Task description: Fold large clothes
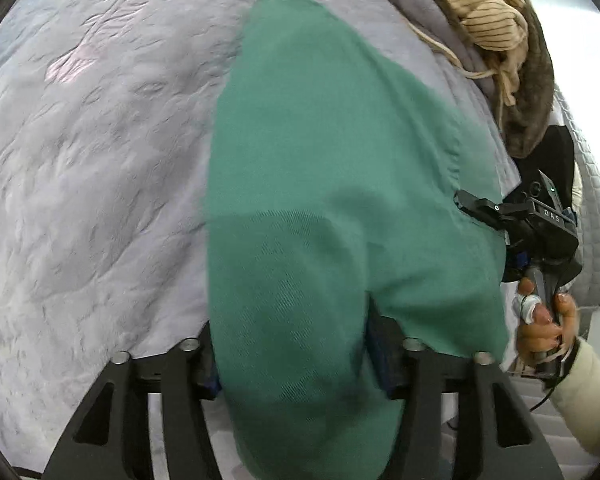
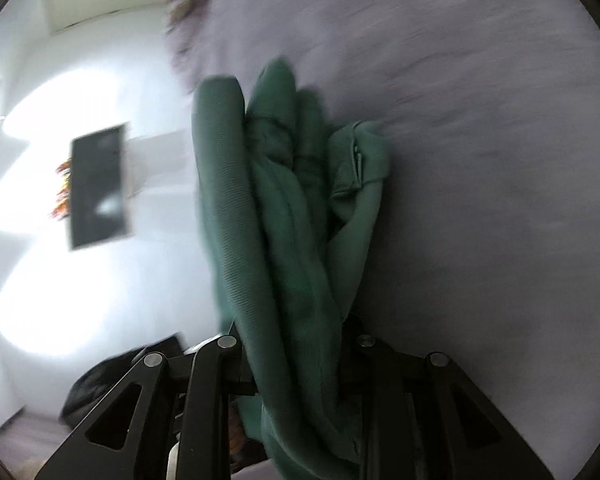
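Observation:
A green garment lies stretched over the lavender bedspread. Its near end runs up between the fingers of my left gripper and fills the gap from pad to pad, so the jaws look shut on it. Further right, my right gripper bites the garment's edge, with a person's hand on its handle. In the right wrist view, thick bunched folds of the green garment hang between the fingers of the right gripper, shut on the cloth above the bedspread.
A heap of other clothes, tan striped and brown fuzzy, sits at the bed's far right. A white quilted cover lies beyond it. The right wrist view shows a white wall with a dark panel and a dark bag on the floor.

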A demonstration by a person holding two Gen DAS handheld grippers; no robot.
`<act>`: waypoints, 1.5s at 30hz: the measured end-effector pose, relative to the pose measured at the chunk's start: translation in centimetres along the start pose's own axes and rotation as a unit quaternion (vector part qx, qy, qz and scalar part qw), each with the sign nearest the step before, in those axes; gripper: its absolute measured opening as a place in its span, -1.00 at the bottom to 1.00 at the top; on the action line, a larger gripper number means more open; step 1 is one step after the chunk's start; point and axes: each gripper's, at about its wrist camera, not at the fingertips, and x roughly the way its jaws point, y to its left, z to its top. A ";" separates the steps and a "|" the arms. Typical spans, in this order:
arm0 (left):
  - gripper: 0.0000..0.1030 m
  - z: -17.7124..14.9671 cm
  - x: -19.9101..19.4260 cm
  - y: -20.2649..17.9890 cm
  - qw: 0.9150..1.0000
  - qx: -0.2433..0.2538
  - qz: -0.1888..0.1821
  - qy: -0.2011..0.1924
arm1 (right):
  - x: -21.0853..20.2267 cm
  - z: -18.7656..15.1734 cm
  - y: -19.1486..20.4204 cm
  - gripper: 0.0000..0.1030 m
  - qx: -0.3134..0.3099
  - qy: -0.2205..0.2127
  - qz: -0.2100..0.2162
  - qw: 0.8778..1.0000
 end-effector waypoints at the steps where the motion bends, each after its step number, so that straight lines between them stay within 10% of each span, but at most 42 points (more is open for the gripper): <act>1: 0.24 -0.3 -0.5 0.0 1.000 0.007 0.004 -0.005 | -0.6 0.1 0.1 -0.35 0.001 -0.008 -0.027 1.000; 6: 0.24 -1.6 -4.5 0.4 0.999 0.033 0.031 -0.029 | -4.2 -1.2 3.4 -0.26 -0.039 -0.058 -0.156 0.985; 14: 0.24 -1.9 -6.1 -1.0 0.996 0.071 0.045 -0.038 | -5.0 -8.8 9.9 -0.27 -0.111 -0.064 -0.181 0.975; 25: 0.43 -4.7 -2.9 -1.6 0.989 0.114 0.093 0.008 | -1.4 -12.7 5.1 -0.47 -0.088 -0.040 -0.322 0.942; 30: 0.43 -4.7 -4.4 -1.9 0.988 0.108 0.109 0.004 | -1.7 -11.8 1.6 -0.47 -0.011 -0.037 -0.315 0.948; 45: 0.43 -4.5 -8.3 -5.3 0.985 0.054 0.158 -0.044 | -9.0 -14.6 7.3 -0.02 -0.088 -0.058 -0.285 0.953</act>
